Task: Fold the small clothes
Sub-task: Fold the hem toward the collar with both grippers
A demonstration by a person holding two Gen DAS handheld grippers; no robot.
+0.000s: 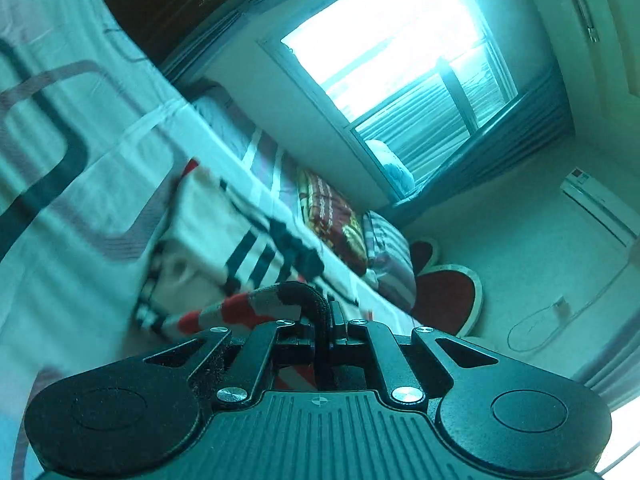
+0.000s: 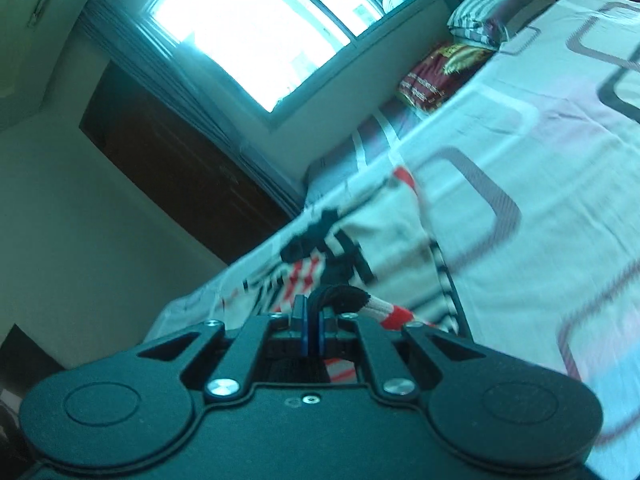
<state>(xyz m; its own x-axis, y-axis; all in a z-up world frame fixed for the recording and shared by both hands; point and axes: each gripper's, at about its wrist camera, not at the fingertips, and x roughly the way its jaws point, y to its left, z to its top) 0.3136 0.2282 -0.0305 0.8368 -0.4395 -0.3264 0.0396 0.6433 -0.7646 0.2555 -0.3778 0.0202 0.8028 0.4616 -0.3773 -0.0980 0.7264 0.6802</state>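
**Spotter:** Two things fill most of what you see: the bed (image 2: 520, 152) with its patterned sheet, and the bright window (image 1: 384, 28) behind it. A red patterned cushion (image 1: 336, 220) and a striped pillow (image 2: 480, 12) lie at the far end, well apart from your work

**Operator:** And the garment?

**Spotter:** Your small knitted garment (image 1: 224, 240), cream with dark and red stripes, is spread on the sheet between your two tools, its body resting on the bed while the near edge rises to the jaws. Both views are smeared, so I can't tell you how flat the far part lies

**Operator:** Do I have it on both sides?

**Spotter:** Yes. Your left gripper (image 1: 326, 312) is clenched on the dark ribbed hem (image 1: 296, 294), which curls over the top of the jaws. Your right gripper (image 2: 314, 312) is clamped on the same hem band at its other corner, the red and white knit trailing off to the side

**Operator:** So which step is this?

**Spotter:** I'd judge it the first fold, with the hem edge pinched and lifted. Next, you need to carry both corners together toward the far end, keep them level with each other, and lay the hem down before you let go
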